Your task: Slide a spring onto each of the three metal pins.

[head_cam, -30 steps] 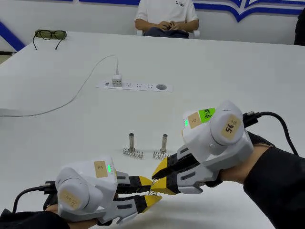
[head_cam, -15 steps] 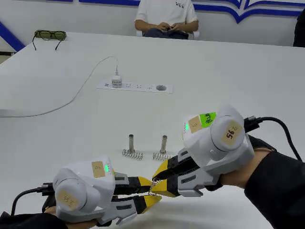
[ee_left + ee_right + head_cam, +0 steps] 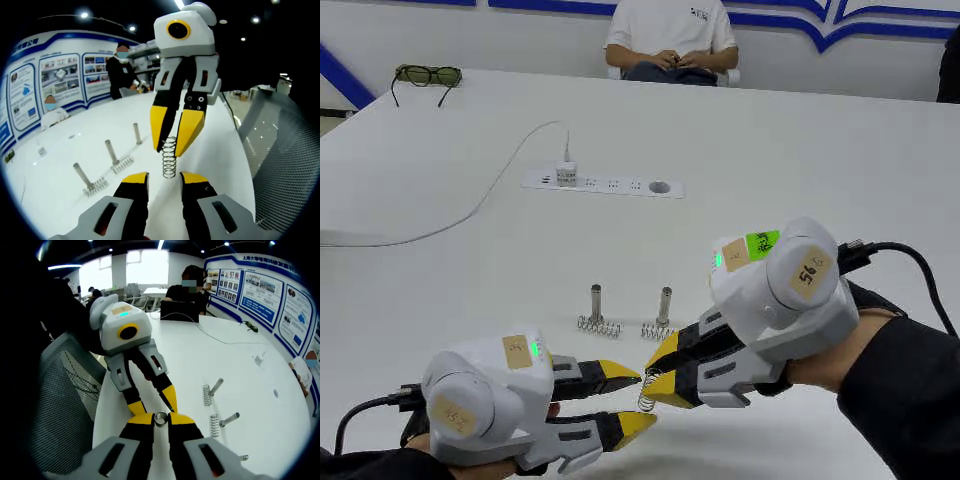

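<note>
My tally from the remote desk
I count three pins (image 3: pixel 81 175) (image 3: pixel 111 151) (image 3: pixel 136 134), three springs (image 3: pixel 169 157) (image 3: pixel 98 184) (image 3: pixel 123 161), two grippers (image 3: pixel 164 176) (image 3: pixel 170 147), one power strip (image 3: pixel 603 183), one pair of glasses (image 3: pixel 426 73).

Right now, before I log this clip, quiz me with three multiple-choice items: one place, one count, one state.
1. Where is the raised spring? A. On a pin B. In the right tongs C. By the power strip
2. How many metal pins stand in the left gripper view? A. One B. Three C. Five
3. The left tongs are: A. Open B. Shut on a pin C. Shut on glasses
Answers: B, the right tongs pinch its top; B, three stand upright in a row; A, their jaws stand apart, the spring hanging between.
</note>
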A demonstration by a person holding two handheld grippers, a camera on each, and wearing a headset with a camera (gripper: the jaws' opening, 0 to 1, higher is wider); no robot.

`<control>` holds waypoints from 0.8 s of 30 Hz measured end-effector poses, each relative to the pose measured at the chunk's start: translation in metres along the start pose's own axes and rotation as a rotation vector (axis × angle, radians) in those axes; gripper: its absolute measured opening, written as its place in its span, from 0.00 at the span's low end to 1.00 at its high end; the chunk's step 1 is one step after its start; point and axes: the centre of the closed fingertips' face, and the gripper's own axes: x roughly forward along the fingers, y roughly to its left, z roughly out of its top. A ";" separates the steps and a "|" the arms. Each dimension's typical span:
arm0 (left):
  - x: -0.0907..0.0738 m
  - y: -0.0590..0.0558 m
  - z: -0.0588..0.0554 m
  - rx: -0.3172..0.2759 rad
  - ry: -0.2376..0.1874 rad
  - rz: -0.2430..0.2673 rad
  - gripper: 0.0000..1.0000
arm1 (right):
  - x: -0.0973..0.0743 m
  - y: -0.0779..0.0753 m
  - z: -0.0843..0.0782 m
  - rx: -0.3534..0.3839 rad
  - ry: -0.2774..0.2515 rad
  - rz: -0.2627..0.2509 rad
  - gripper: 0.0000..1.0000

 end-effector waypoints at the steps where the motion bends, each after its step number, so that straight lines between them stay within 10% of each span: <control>1: -0.001 0.001 0.000 -0.003 -0.001 0.004 0.27 | -0.001 -0.001 0.000 0.002 0.000 -0.004 0.12; 24: -0.030 0.032 -0.007 -0.088 -0.031 0.140 0.46 | -0.046 -0.053 -0.015 0.083 0.002 -0.160 0.12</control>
